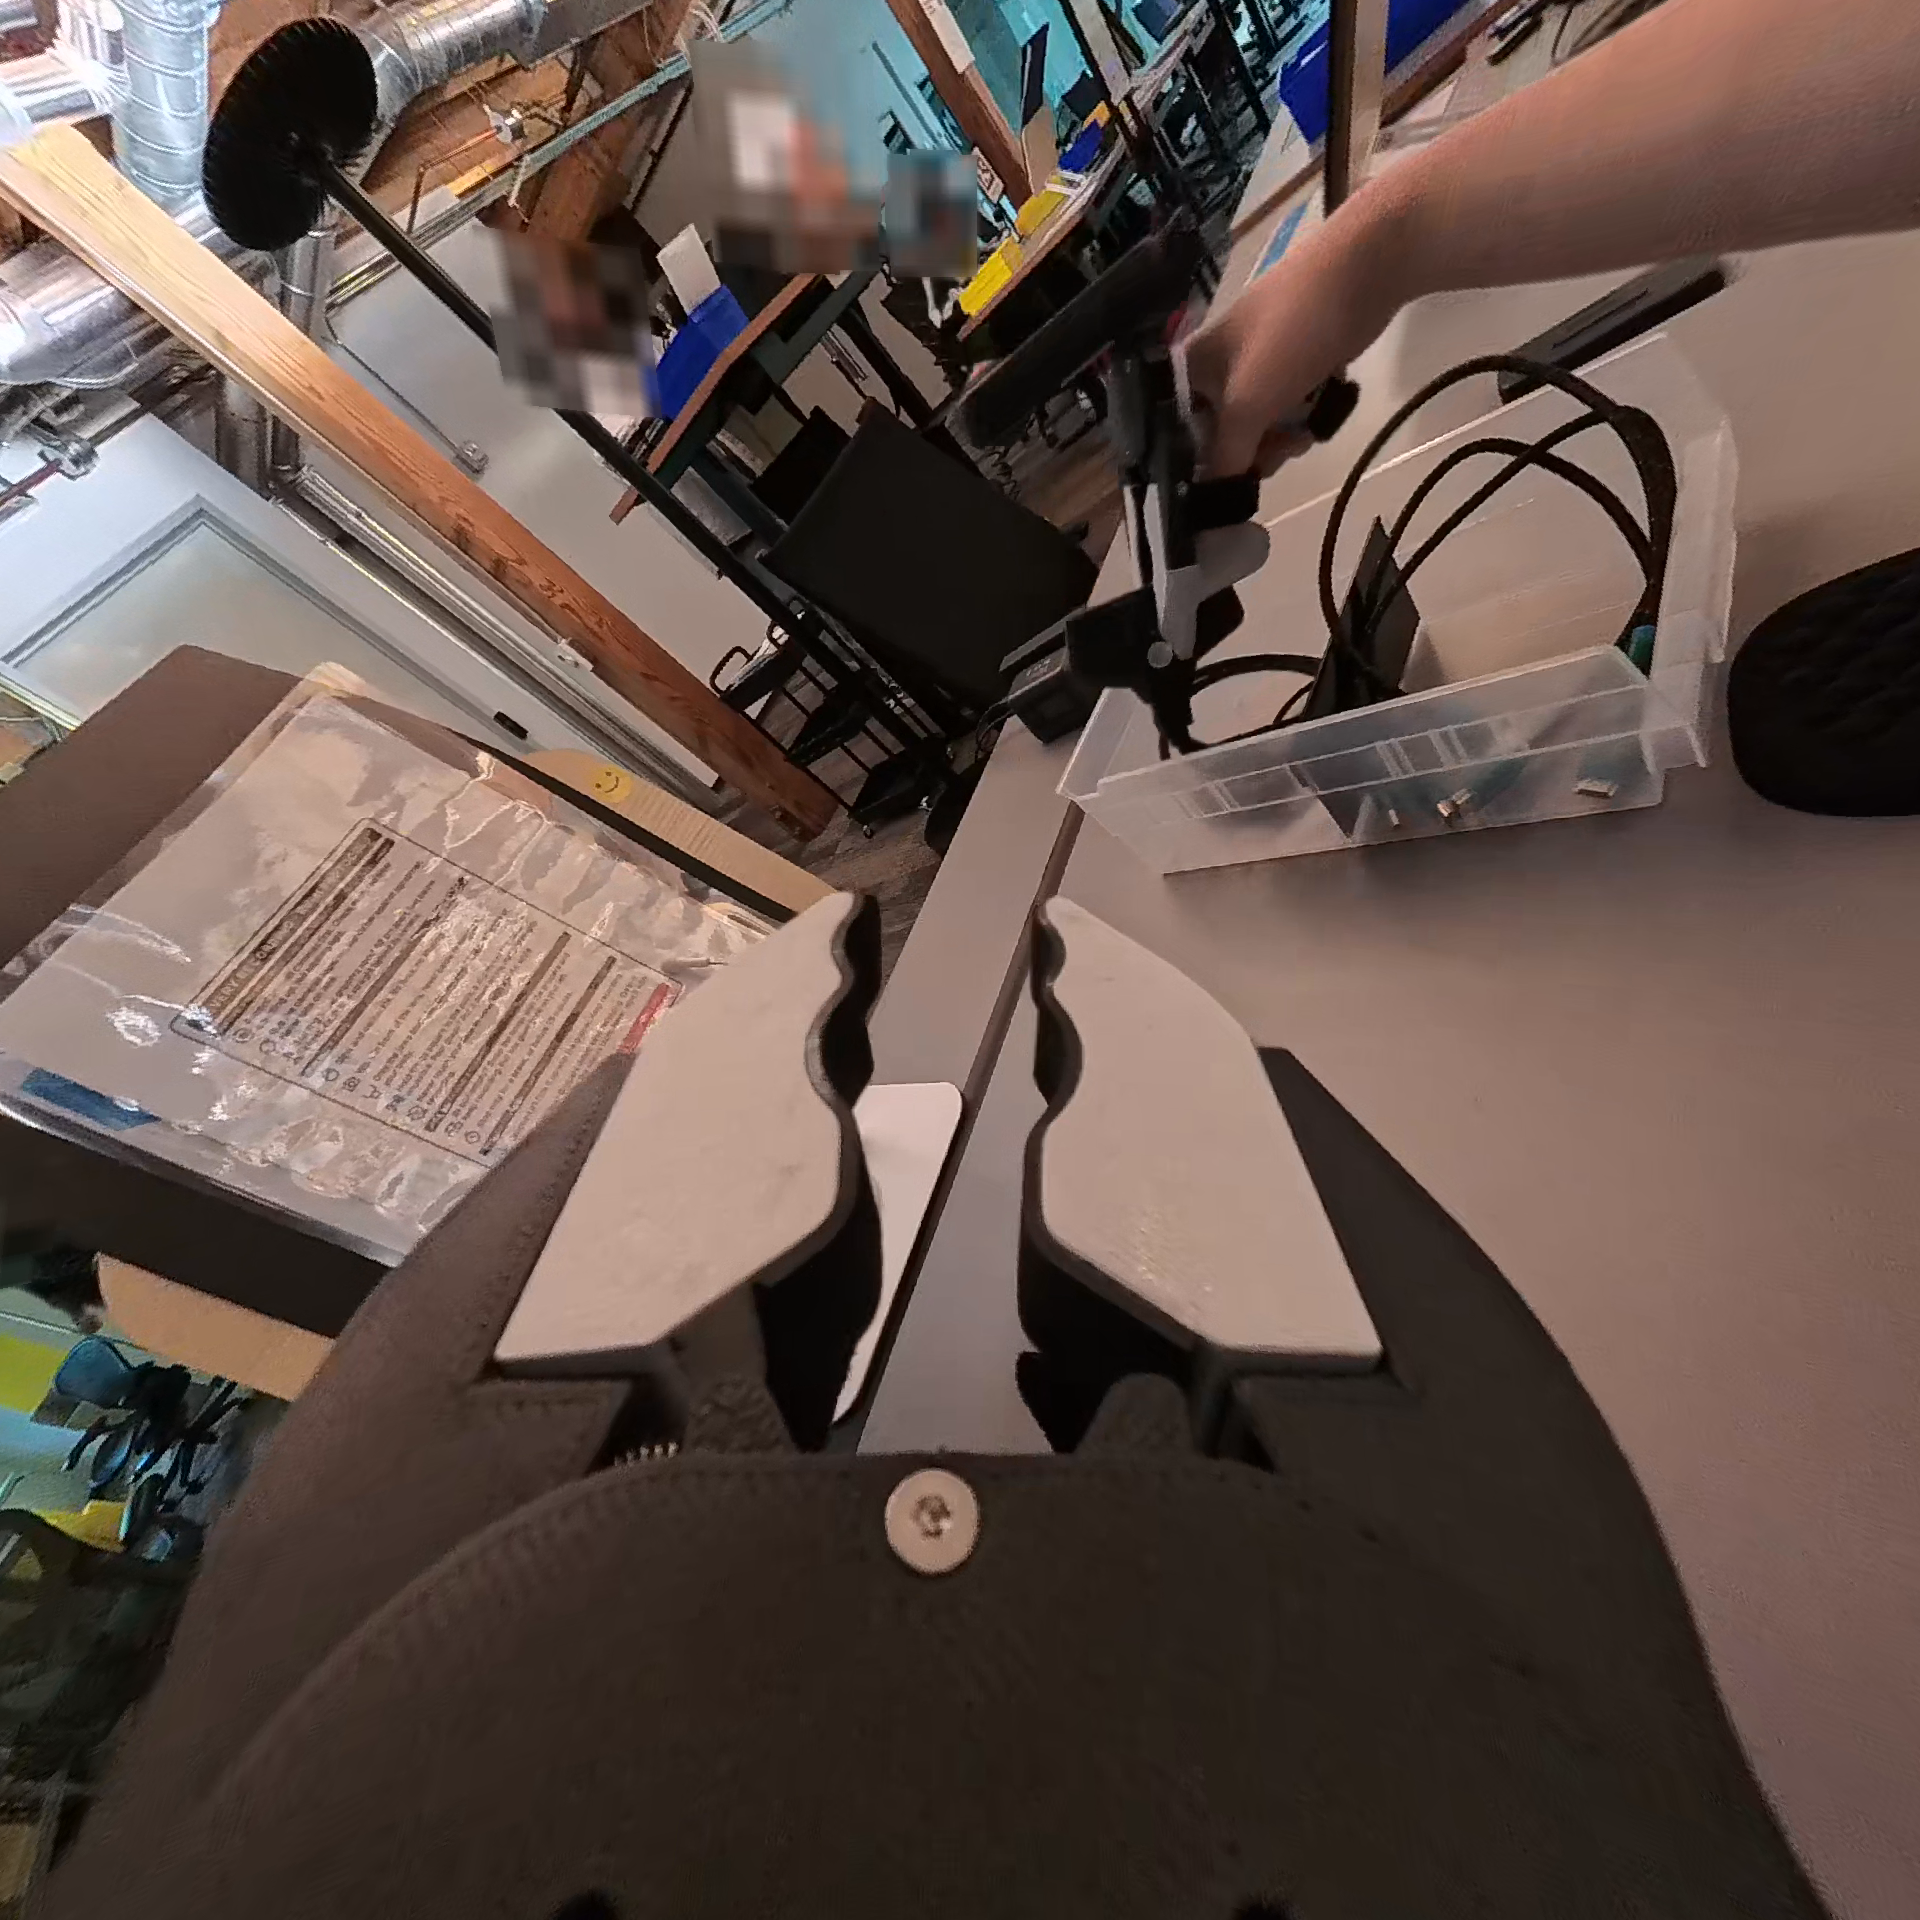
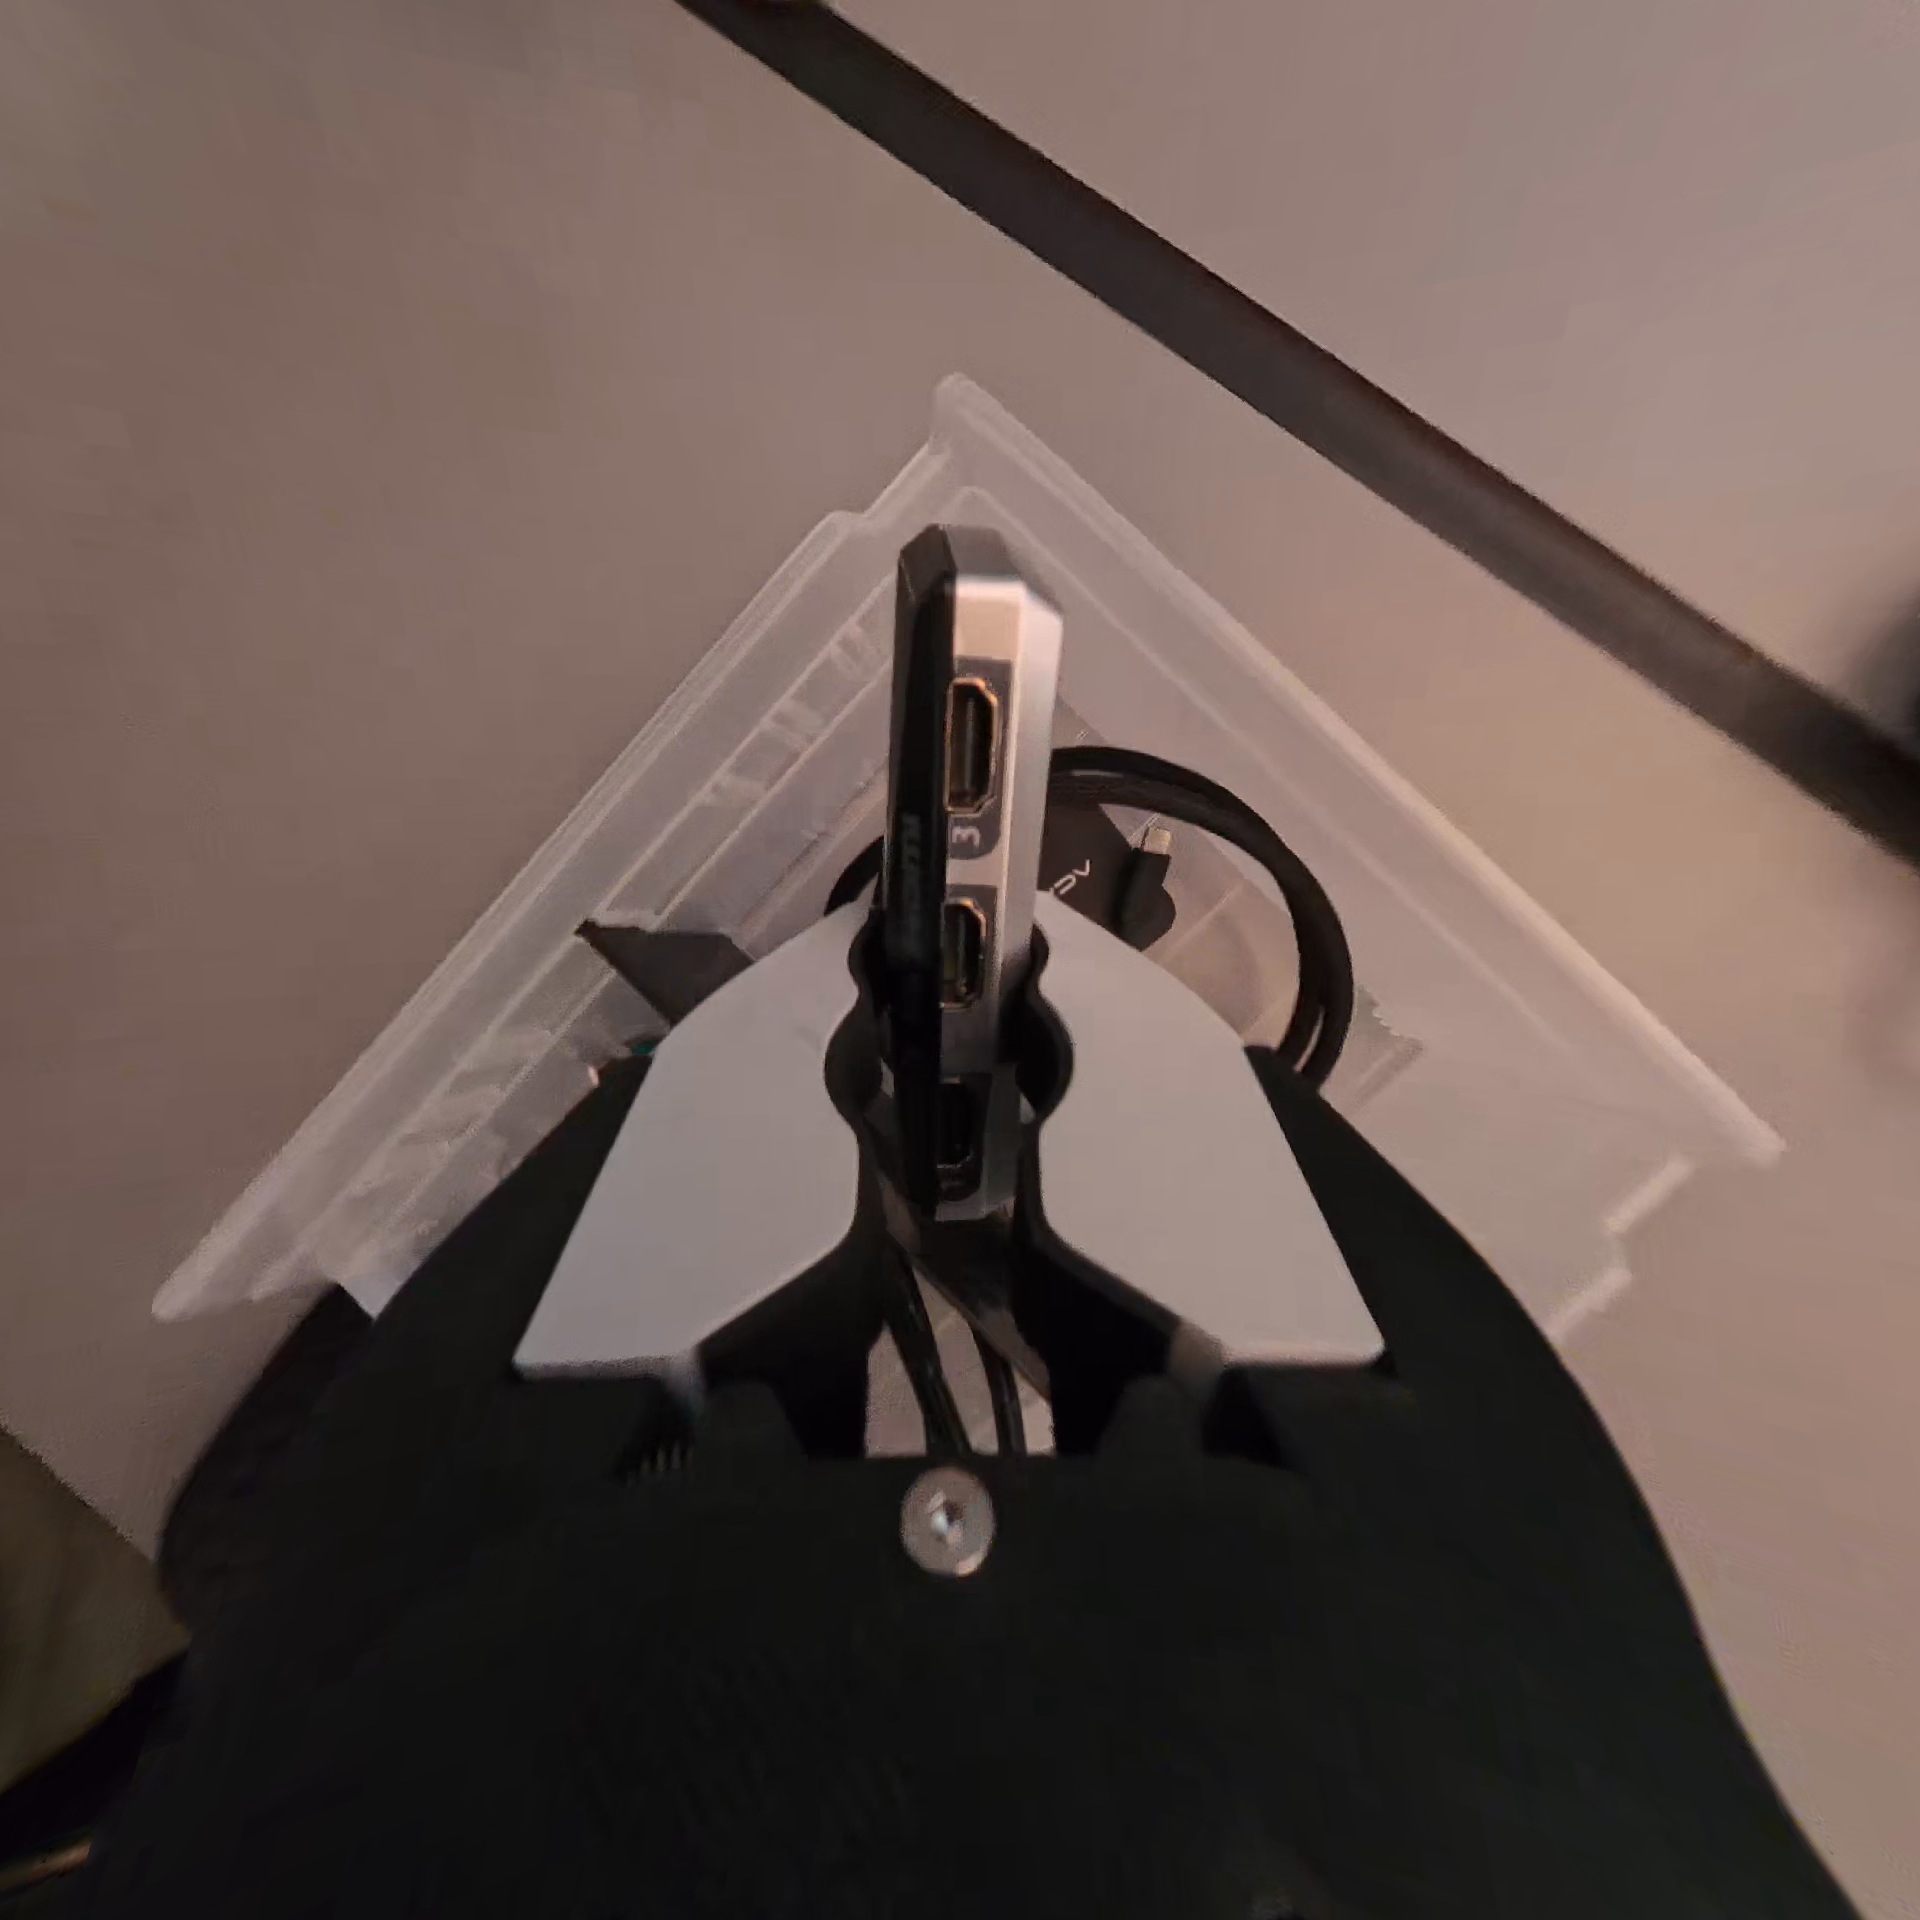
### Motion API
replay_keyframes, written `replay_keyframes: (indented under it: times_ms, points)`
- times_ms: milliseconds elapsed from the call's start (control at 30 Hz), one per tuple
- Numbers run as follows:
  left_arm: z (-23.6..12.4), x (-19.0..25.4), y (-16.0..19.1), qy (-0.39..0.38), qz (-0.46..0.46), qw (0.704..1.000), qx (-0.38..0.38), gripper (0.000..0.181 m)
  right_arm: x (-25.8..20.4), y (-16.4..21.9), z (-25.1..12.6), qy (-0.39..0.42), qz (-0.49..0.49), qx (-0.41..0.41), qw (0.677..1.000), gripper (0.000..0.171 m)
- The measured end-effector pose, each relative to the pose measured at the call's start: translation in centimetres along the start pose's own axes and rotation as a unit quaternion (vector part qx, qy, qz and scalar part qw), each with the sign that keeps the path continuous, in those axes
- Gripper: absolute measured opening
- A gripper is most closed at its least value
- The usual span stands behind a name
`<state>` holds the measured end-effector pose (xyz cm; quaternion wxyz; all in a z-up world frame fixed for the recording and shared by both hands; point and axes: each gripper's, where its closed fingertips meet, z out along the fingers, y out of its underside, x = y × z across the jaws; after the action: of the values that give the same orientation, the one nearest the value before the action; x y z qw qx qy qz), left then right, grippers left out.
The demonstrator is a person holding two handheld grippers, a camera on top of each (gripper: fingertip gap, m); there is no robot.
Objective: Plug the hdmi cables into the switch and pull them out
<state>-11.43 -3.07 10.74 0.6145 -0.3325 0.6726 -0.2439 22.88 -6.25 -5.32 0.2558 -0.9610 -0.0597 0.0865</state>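
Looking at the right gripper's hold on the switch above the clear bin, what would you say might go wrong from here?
1. The right gripper pinches the HDMI switch only at its lower end, so it may pivot or slip.
2. The black cables coiled in the clear plastic bin could snag and drag it.
3. The left gripper is open and far off, giving no support.

Left wrist view: bright, even light, fisheye bend at edges, motion blur on the hand (image 1: 1278,364). Right wrist view: dimmer, warm cast, soft blur throughout, perhaps from motion; tray (image 2: 499,1049) hazy.
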Motion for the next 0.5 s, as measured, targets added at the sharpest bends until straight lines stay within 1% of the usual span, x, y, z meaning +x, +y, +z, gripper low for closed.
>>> replay_keyframes:
  times_ms: [67, 167, 267, 333, 433, 500]
  points:
    - [0.0, -0.1, 0.1, -0.001, 0.004, 1.000, -0.002, 0.028, 1.0, 0.2, 0.8, -0.011, 0.053, 0.014, 0.998, 0.023]
    - [0.0, -0.1, 0.2, -0.002, 0.003, 1.000, -0.004, 0.028, 1.9, 0.7, 1.7, -0.052, 0.139, 0.029, 0.988, 0.024]
    - [0.0, -0.1, 0.1, -0.002, 0.005, 1.000, -0.005, 0.027, 2.4, 1.2, 2.3, -0.099, 0.220, 0.049, 0.969, 0.023]
    - [-0.1, 0.0, 0.1, 0.000, 0.010, 1.000, -0.006, 0.027, 2.3, 1.9, 2.7, -0.135, 0.264, 0.044, 0.954, 0.024]
    - [-0.3, 0.1, -0.1, 0.001, 0.013, 1.000, -0.006, 0.026, 3.1, 2.2, 2.5, -0.147, 0.299, 0.056, 0.941, 0.031]
    - [-0.5, -0.1, -0.1, 0.000, 0.012, 1.000, -0.005, 0.026, 3.7, 2.1, 2.1, -0.135, 0.287, 0.070, 0.946, 0.034]
